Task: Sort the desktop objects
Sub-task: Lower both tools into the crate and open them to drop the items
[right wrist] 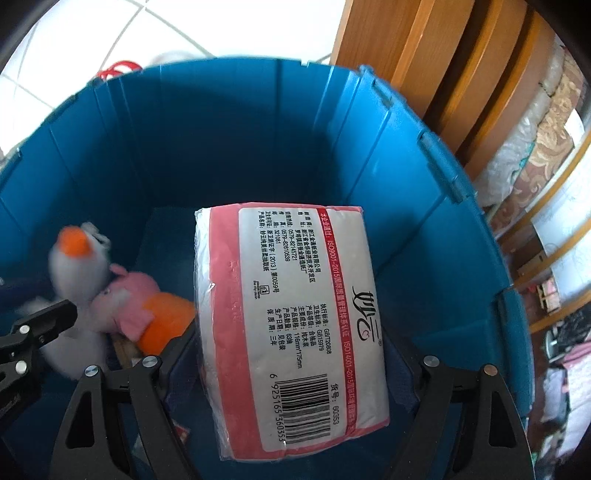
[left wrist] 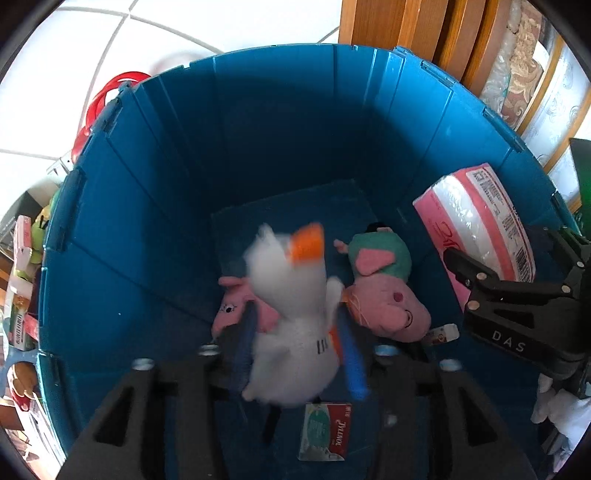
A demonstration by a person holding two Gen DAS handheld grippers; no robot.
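Both grippers hang over a deep blue bin (left wrist: 277, 129). A white plush duck (left wrist: 291, 325) with an orange beak is blurred between the blue pads (left wrist: 352, 365) of my left gripper (left wrist: 299, 350). The jaws stand apart and do not seem to press on it. My right gripper (right wrist: 291, 354) is shut on a pink and white tissue pack (right wrist: 291, 325), label up, held above the bin's right side. That pack (left wrist: 476, 221) and the right gripper (left wrist: 509, 254) also show in the left wrist view. The duck (right wrist: 77, 266) and the left gripper's fingertips (right wrist: 55, 314) show at the right wrist view's left edge.
On the bin floor lie a pink pig plush in a green shirt (left wrist: 384, 291), a second pig (left wrist: 236, 306) under the duck, a Tylenol box (left wrist: 325, 432) and a small box (left wrist: 443, 332). Wooden furniture (left wrist: 406, 29) stands behind the bin. A red hoop (left wrist: 110, 96) and boxes (left wrist: 22, 295) lie outside on the left.
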